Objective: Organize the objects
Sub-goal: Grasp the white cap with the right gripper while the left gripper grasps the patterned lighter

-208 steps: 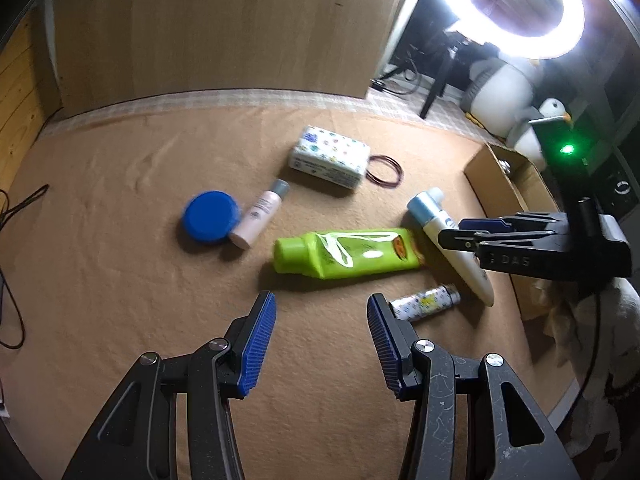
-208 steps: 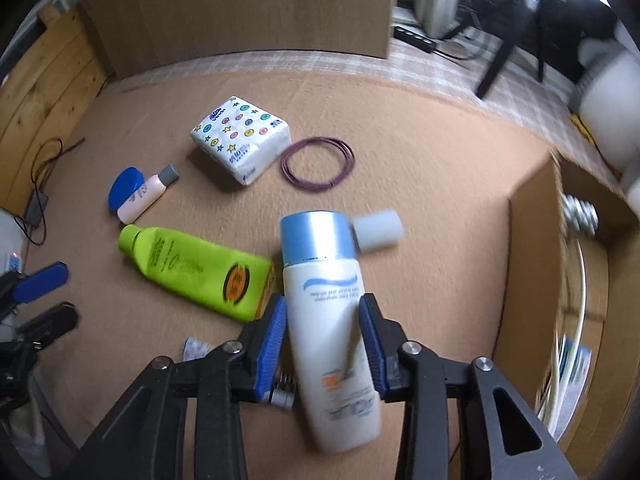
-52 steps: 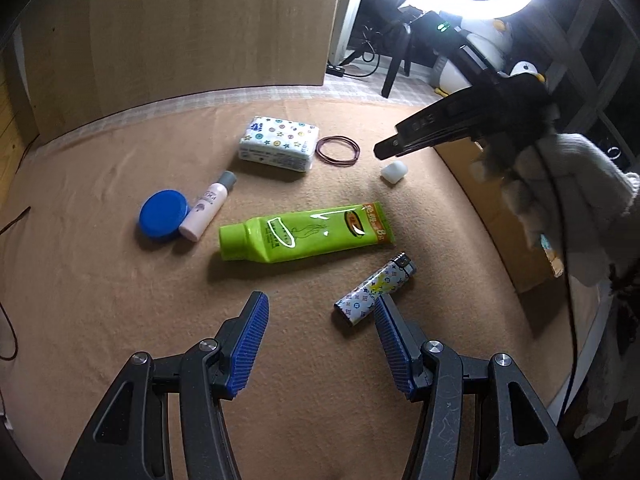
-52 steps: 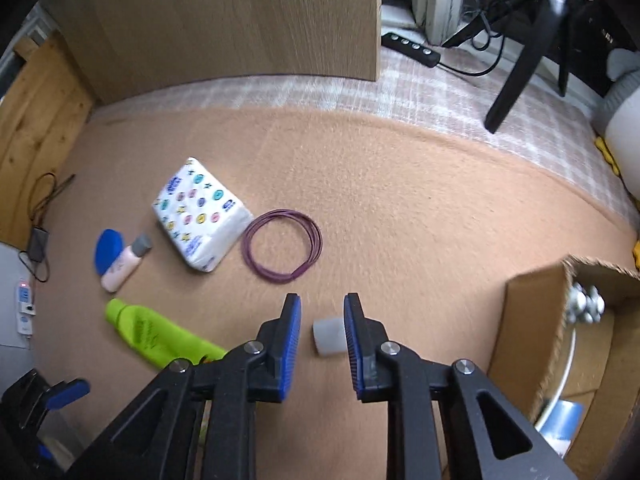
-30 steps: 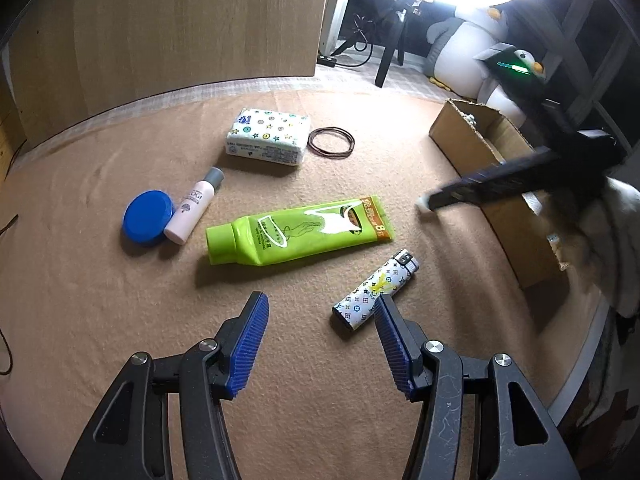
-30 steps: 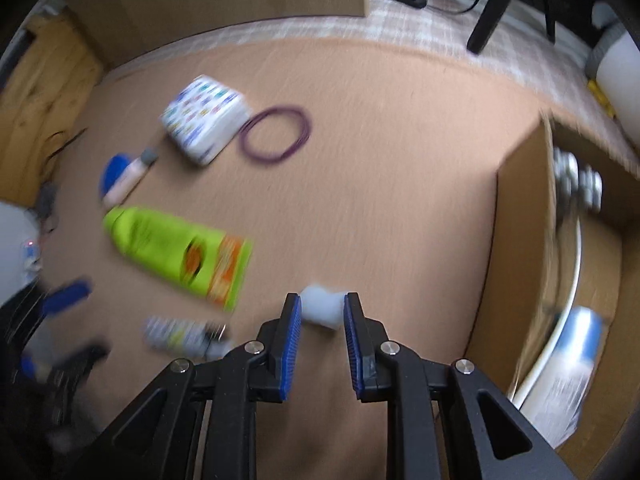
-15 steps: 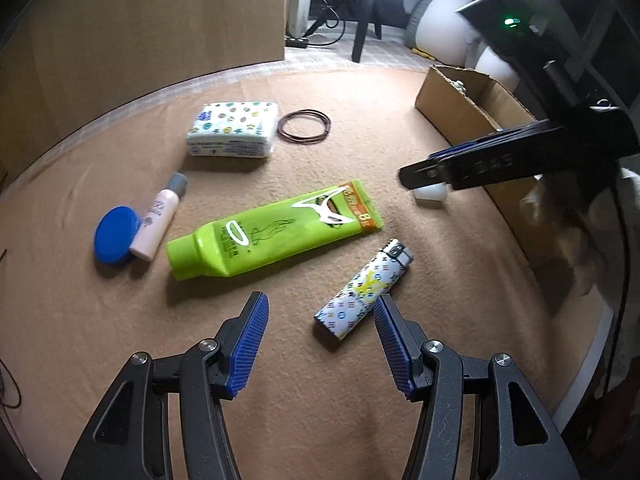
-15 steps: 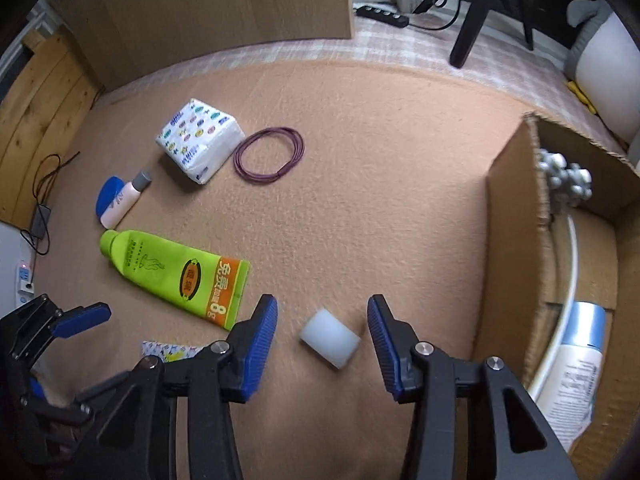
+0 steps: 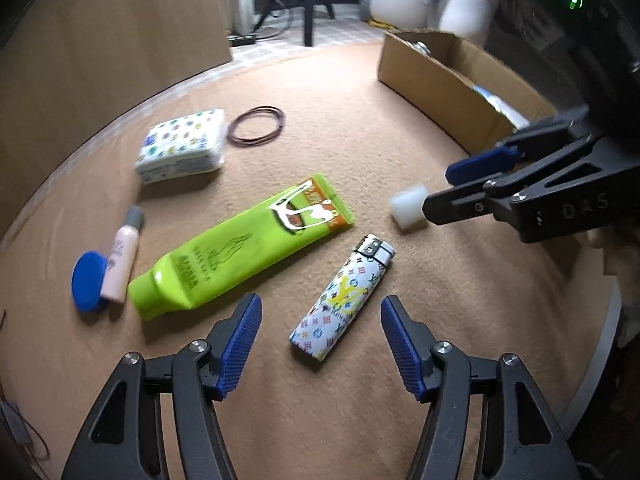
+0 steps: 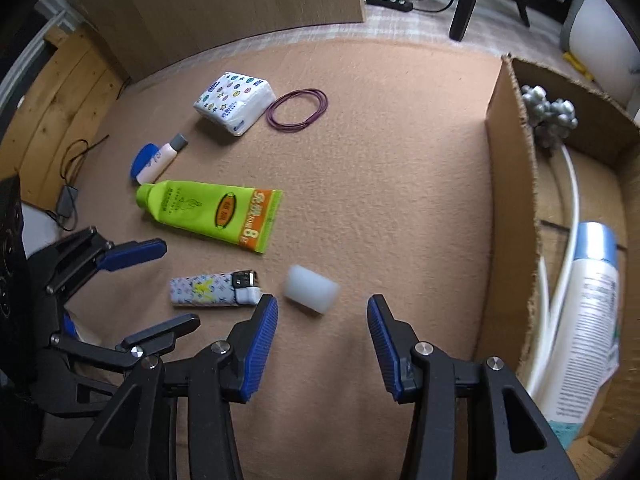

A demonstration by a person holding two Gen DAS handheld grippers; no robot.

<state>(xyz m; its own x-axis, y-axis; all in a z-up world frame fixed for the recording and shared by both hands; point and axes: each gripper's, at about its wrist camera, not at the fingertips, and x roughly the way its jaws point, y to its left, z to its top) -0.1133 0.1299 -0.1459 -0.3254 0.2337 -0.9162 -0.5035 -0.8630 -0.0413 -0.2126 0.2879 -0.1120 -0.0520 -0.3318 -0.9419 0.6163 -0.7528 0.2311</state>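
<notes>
My left gripper (image 9: 321,338) is open and empty, just short of a patterned lighter (image 9: 343,299) lying on the tan cloth; the lighter also shows in the right wrist view (image 10: 216,289). My right gripper (image 10: 322,344) is open and empty, just behind a white cap (image 10: 311,289), which also shows in the left wrist view (image 9: 409,209). A green tube (image 9: 240,247) lies in the middle. A cardboard box (image 10: 512,184) at the right holds a white and blue bottle (image 10: 586,320).
A patterned tissue pack (image 9: 180,151), a purple hair-tie ring (image 9: 256,125), a small pink bottle (image 9: 120,258) and a blue lid (image 9: 86,282) lie to the left. Silver beads (image 10: 550,114) and a white cable (image 10: 568,208) are in the box. A wooden panel (image 10: 224,4) stands behind.
My right gripper, which carried the white cap toward the box, has opened and the cap lies on the cloth. My left gripper has moved closer to the lighter. The bottle is in the box.
</notes>
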